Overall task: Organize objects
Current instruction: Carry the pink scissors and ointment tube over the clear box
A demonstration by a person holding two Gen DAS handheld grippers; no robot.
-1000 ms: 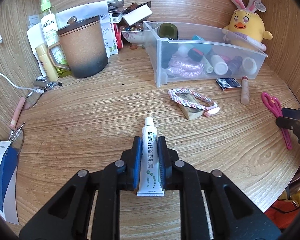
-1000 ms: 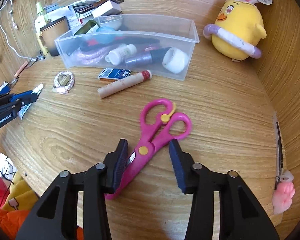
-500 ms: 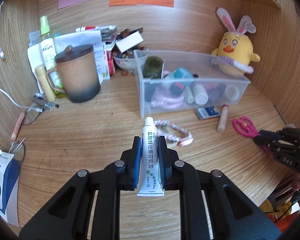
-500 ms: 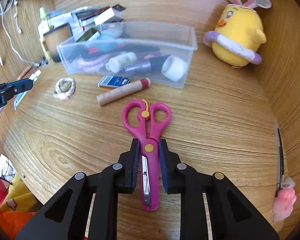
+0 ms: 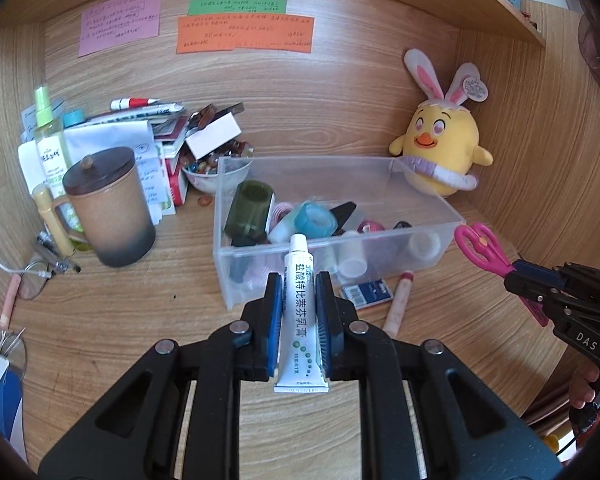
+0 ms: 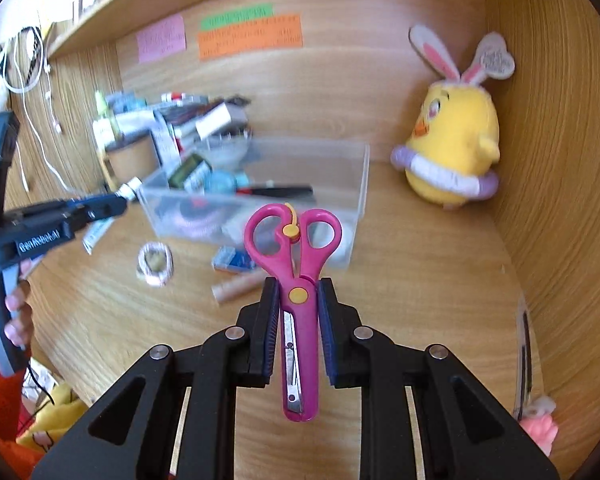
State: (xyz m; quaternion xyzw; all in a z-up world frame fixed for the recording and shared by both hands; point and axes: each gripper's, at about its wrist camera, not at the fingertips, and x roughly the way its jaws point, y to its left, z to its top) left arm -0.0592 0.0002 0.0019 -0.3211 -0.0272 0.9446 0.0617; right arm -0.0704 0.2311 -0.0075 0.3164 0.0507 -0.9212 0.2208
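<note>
My left gripper [image 5: 300, 284] is shut on a white ointment tube [image 5: 299, 312], lifted off the desk, cap toward the clear plastic bin [image 5: 428, 204]. My right gripper [image 6: 298, 284] is shut on pink scissors [image 6: 298, 264], handles forward, raised in front of the bin [image 6: 360, 184]. The bin holds several small bottles, tape and a cord. From the left wrist camera the right gripper [image 5: 518, 274] and the scissors [image 5: 480, 246] show at the right edge. On the desk before the bin lie a blue card [image 5: 366, 291], a tan stick [image 5: 398, 305] and a braided band [image 6: 155, 262].
A brown lidded mug [image 5: 108, 208], a spray bottle [image 5: 50, 148], papers and a bowl of beads [image 5: 214, 166] crowd the back left. A yellow plush chick [image 5: 442, 148] stands by the right wall. Glasses [image 5: 34, 280] and a cable lie at the left.
My right gripper closed on the pink scissors and lifted them off the desk. My left gripper rose with the tube and tilted up, bringing the back wall and notes into view.
</note>
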